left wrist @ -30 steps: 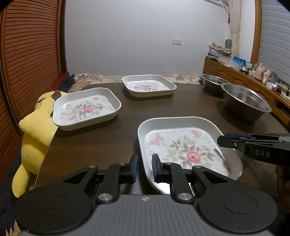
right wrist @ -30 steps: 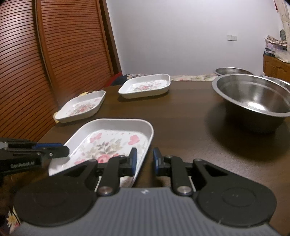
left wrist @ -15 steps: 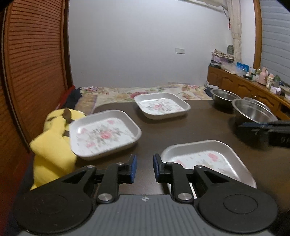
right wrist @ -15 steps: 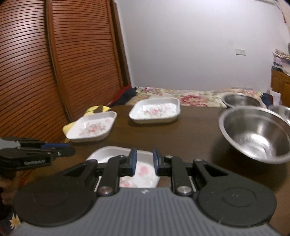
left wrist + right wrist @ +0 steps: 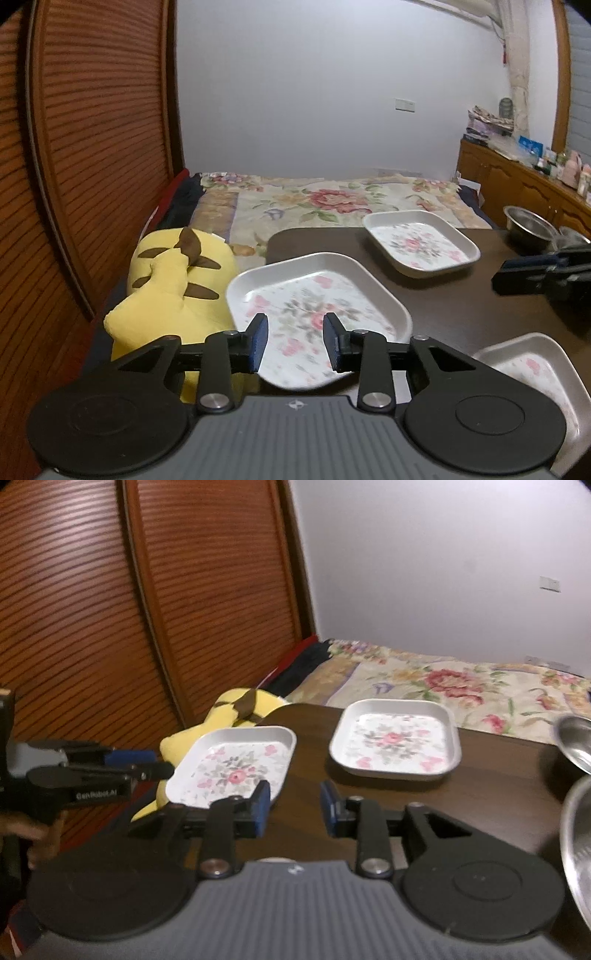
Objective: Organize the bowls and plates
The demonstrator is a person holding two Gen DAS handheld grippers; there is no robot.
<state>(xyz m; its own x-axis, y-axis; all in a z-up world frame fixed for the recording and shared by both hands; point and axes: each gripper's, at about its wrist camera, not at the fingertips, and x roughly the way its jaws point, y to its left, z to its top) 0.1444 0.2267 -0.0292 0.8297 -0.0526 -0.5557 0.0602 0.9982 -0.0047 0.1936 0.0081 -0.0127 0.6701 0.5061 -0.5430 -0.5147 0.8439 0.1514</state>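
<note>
Left wrist view: white square floral-print plate (image 5: 314,306) overhangs left edge of dark wooden table (image 5: 461,306), beside yellow plush toy (image 5: 173,280). Risk, judged: clumsy rim pinch could tip plate off edge. Left gripper (image 5: 295,341): jaws just been opening, part-way apart, nothing between pads. Right gripper (image 5: 295,808): likewise just been opening, empty. Second floral plate (image 5: 397,738) farther back; steel bowl (image 5: 528,227) at right.

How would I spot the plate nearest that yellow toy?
Start at the dark wooden table and go to its left edge, where a yellow plush toy sits. The floral plate right beside it hangs partly over the table's edge. Its two lookalikes lie fully on the table.
</note>
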